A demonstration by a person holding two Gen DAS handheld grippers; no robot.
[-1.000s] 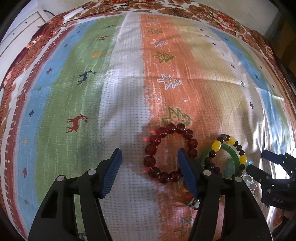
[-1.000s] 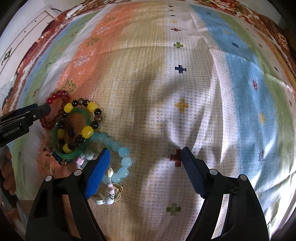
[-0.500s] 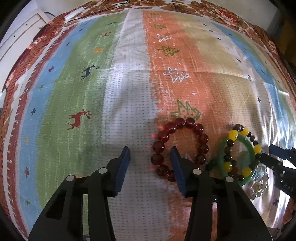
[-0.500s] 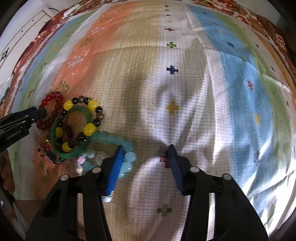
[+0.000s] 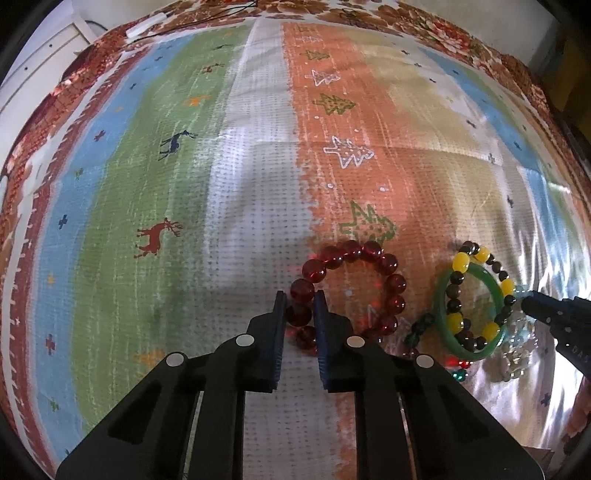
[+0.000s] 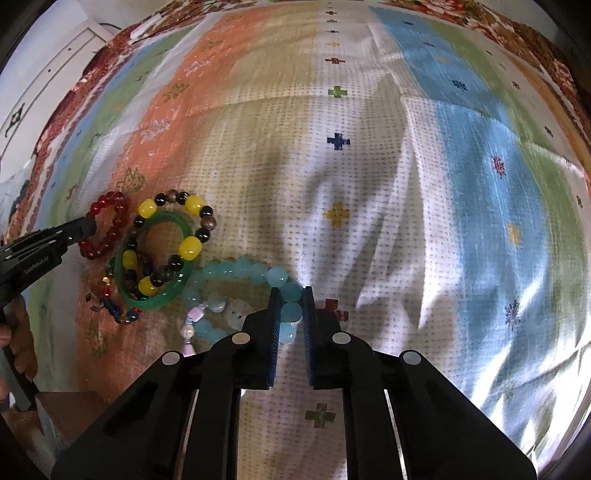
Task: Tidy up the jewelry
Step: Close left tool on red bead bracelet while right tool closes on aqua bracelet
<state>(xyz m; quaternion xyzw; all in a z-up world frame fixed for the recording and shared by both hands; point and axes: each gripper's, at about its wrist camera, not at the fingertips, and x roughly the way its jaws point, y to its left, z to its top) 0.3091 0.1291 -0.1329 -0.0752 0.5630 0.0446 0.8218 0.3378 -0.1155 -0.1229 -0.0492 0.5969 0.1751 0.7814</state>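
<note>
Both tongs, left [image 5: 299,308] and right [image 6: 290,304], point steeply down, just closed.

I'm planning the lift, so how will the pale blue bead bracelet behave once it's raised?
The pale blue bead bracelet is strung beads, so it will likely droop from the right hand-held gripper. Its glossy round beads could slip. It touches the green bangle, so it may drag that.

Looks like a home, likely a bedroom: soft wrinkled striped cloth [image 5: 258,155] with deer, tree and cross motifs over a floral red-brown spread [image 5: 436,26], white panelled furniture [image 5: 40,55] at upper left, a cable [image 5: 207,11] on the far edge. Bead bracelets [image 6: 159,243] lie loose on the cloth.
</note>
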